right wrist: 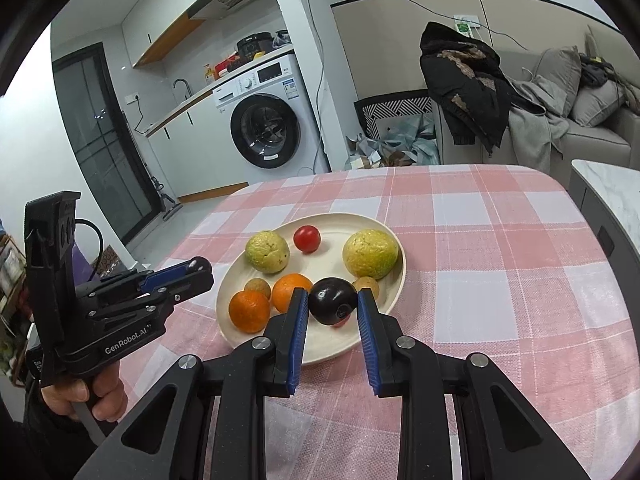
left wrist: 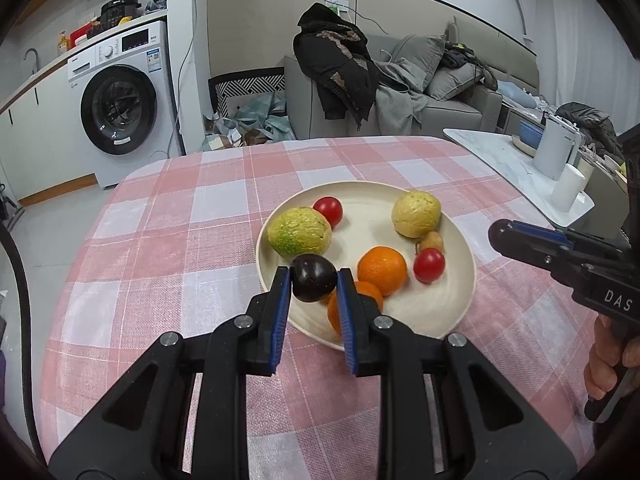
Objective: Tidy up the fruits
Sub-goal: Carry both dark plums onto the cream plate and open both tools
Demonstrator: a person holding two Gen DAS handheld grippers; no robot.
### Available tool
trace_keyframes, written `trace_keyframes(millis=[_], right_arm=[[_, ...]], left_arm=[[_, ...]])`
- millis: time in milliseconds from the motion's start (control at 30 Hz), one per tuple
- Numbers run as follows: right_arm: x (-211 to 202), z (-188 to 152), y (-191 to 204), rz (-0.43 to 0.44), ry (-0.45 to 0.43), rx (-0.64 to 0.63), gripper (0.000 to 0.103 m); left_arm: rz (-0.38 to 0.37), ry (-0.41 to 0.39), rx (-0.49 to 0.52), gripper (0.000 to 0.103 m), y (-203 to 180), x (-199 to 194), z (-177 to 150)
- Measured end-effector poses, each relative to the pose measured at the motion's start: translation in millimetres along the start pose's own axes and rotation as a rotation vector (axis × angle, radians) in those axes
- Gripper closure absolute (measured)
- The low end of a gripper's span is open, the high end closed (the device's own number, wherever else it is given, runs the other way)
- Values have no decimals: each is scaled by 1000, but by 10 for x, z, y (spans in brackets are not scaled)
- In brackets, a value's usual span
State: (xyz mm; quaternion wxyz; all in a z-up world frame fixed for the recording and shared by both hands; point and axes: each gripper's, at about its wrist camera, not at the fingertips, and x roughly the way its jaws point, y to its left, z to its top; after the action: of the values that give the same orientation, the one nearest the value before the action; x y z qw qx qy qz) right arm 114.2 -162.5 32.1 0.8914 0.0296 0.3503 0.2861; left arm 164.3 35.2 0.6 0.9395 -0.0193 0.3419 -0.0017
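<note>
A cream plate [left wrist: 452,312] [right wrist: 360,222] on the pink checked tablecloth holds two yellow-green guavas [left wrist: 299,231] [right wrist: 267,251], two oranges [left wrist: 382,265] [right wrist: 249,311], two red tomatoes [left wrist: 429,265] [right wrist: 307,239] and small brown fruits [left wrist: 432,241] [right wrist: 258,287]. My left gripper [left wrist: 313,284] is shut on a dark purple plum [left wrist: 313,283] above the plate's near rim. My right gripper [right wrist: 333,301] is shut on another dark plum [right wrist: 333,300] over the plate's near edge. Each gripper also shows from the side in the other view: the right one [left wrist: 560,256], the left one [right wrist: 176,276].
The table [left wrist: 168,248] has rounded edges. A white marble side table [left wrist: 504,160] with a white kettle [left wrist: 558,148] and cup [left wrist: 568,186] stands at the right. Behind are a washing machine [left wrist: 124,104], a grey sofa [left wrist: 400,88] with clothes, and bags on the floor.
</note>
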Motion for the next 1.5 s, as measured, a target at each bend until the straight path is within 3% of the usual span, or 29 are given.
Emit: trace_keyframes(millis=[600, 833, 1033, 1100, 1200, 1233, 1267, 1300, 1367, 1400, 1433, 1500], right_arm=[[290, -85, -120, -42, 51, 29, 77], [356, -80, -142, -57, 58, 30, 77], [250, -68, -145, -77, 25, 29, 66], [203, -62, -159, -84, 14, 30, 57], [105, -60, -167, -95, -2, 22, 48], [84, -56, -165, -99, -3, 19, 44], [54, -60, -160, -99, -4, 13, 32], [18, -70, -154, -96, -8, 10, 19], [-52, -92, -124, -76, -26, -8, 7], [-88, -103, -100, -67, -38, -23, 3], [-127, -116, -68, -63, -48, -44, 1], [-181, -139, 1, -63, -58, -86, 0]], left_arm=[[14, 72, -33, 83, 132, 434, -30], [17, 67, -25, 83, 121, 455, -33], [15, 69, -39, 82, 135, 424, -25], [25, 60, -41, 76, 153, 362, -28], [51, 24, -38, 46, 163, 197, -40], [57, 10, -38, 31, 165, 135, -46], [56, -10, -40, 19, 163, 56, -57], [54, -30, -43, 18, 161, -24, -72], [65, -57, -47, 15, 155, -163, -108], [75, -71, -47, 12, 143, -234, -135], [79, -87, -46, 2, 130, -308, -165], [78, -130, -49, 1, 106, -459, -230]])
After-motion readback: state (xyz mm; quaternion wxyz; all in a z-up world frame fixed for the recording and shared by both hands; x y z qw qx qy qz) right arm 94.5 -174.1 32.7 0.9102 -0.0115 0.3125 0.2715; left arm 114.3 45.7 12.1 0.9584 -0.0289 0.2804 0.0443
